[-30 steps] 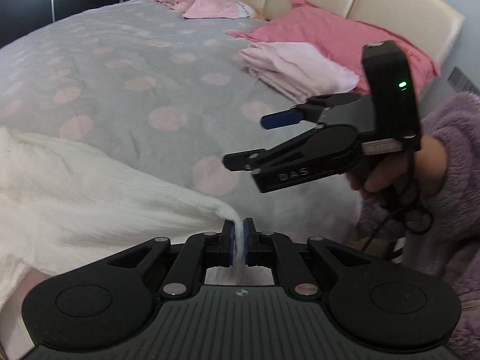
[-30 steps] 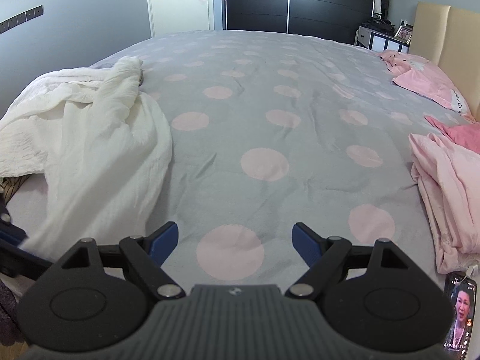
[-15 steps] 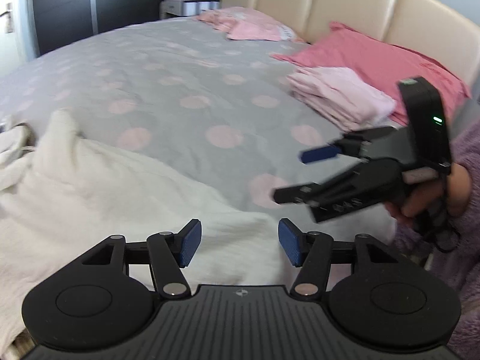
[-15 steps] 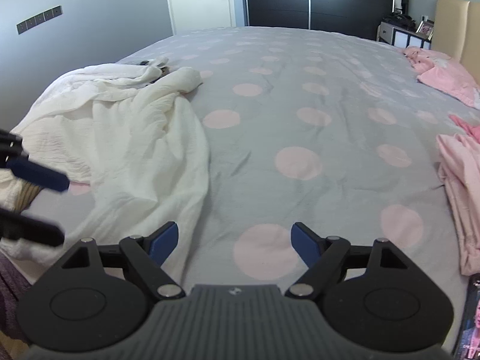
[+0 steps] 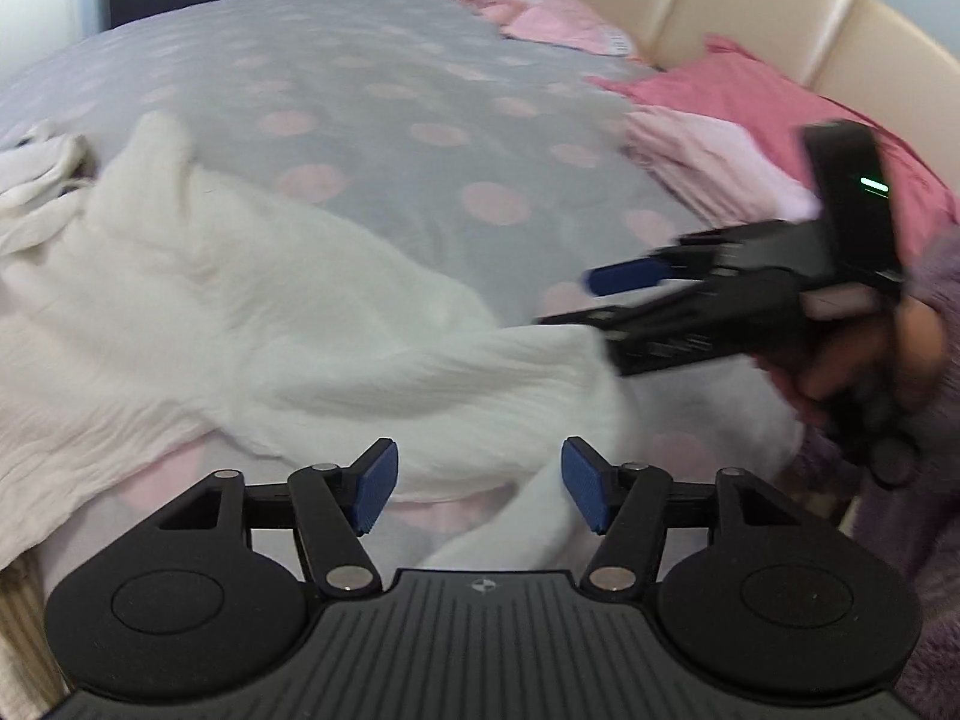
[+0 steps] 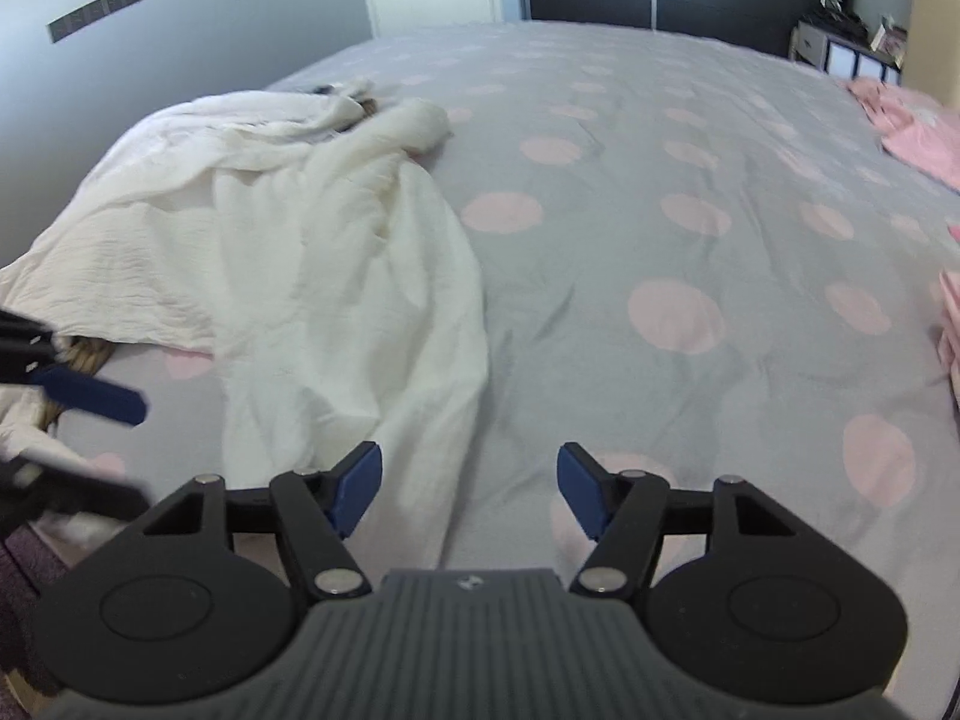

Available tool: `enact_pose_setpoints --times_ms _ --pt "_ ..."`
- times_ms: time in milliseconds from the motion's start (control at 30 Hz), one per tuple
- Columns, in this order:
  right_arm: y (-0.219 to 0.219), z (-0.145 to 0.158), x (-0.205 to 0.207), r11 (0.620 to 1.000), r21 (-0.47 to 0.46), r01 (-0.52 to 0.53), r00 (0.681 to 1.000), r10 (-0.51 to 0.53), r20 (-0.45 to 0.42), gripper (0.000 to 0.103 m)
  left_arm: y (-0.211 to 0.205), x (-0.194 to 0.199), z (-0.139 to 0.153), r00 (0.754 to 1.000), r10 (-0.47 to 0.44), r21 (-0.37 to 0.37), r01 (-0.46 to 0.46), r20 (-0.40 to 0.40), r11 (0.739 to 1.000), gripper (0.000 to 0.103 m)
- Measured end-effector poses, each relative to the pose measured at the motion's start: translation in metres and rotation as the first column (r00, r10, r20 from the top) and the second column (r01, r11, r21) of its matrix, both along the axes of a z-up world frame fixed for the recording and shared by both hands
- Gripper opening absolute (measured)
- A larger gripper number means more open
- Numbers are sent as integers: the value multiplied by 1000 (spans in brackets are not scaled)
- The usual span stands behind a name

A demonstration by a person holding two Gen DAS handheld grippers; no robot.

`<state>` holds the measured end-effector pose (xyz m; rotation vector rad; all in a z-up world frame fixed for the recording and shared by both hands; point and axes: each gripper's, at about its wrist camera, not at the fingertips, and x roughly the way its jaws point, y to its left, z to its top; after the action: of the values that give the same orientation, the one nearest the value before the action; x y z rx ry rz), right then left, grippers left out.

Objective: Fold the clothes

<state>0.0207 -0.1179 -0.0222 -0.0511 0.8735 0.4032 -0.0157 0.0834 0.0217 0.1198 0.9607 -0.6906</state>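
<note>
A crumpled white garment (image 5: pixel 240 312) (image 6: pixel 300 252) lies spread over the near left part of the bed, one edge hanging off the side. My left gripper (image 5: pixel 477 489) hovers over its near edge. Its jaws are opening, and the pads do not press on the cloth lying below the gap. My right gripper (image 6: pixel 468 489) is open with its jaws closing; its left finger is over the garment's hem and nothing is pinched. In the left wrist view the right gripper (image 5: pixel 585 298) reaches in from the right, just above the cloth.
The grey bedcover with pink dots (image 6: pixel 660 180) stretches far ahead. A folded pink stack (image 5: pixel 708 162) and a pink pillow (image 5: pixel 750 96) sit by the cream headboard (image 5: pixel 720 12). More pink clothes (image 6: pixel 918 126) lie at the far corner. A purple sleeve (image 5: pixel 924 480) holds the right gripper.
The left gripper let go of the white cloth corner and opened; the cloth dropped onto the bed. Both grippers moved toward the garment, and the right jaws narrowed a little.
</note>
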Motion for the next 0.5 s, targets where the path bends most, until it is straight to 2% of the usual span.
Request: enact_pose_setpoints --times_ms 67,167,233,267,300,333,367,400,500 --pt "3 -7 5 1000 3 4 1000 -4 -30 67 -8 -7 -6 999 -38 13 38 0 999 71" --pt "11 -12 9 1000 -4 -13 999 12 -47 65 -20 -14 -19 997 -74 58 75 -11 996 71" --pt "16 -11 9 999 -18 -29 999 29 -33 65 -21 -11 -32 998 -53 93 56 -33 994 67" --pt "19 -10 10 999 -29 -37 999 36 -22 64 -21 -9 -37 998 -40 103 44 -48 994 58" --pt "21 -8 12 999 -38 -39 999 38 -14 64 -19 -7 -43 997 -27 101 34 -70 994 41" --pt "23 -5 15 998 -41 -37 999 37 -8 65 -18 -4 -47 996 -20 98 29 -92 995 33" --pt "24 -3 18 999 -41 -35 999 35 -4 65 -17 -2 -50 995 -15 102 25 -103 995 17" --pt "26 0 22 999 -40 -34 999 35 4 65 -14 -1 -52 995 -1 118 13 -100 993 11" --pt "33 8 35 998 -56 -36 999 38 38 65 -2 4 -51 995 55 158 -41 -84 987 0"
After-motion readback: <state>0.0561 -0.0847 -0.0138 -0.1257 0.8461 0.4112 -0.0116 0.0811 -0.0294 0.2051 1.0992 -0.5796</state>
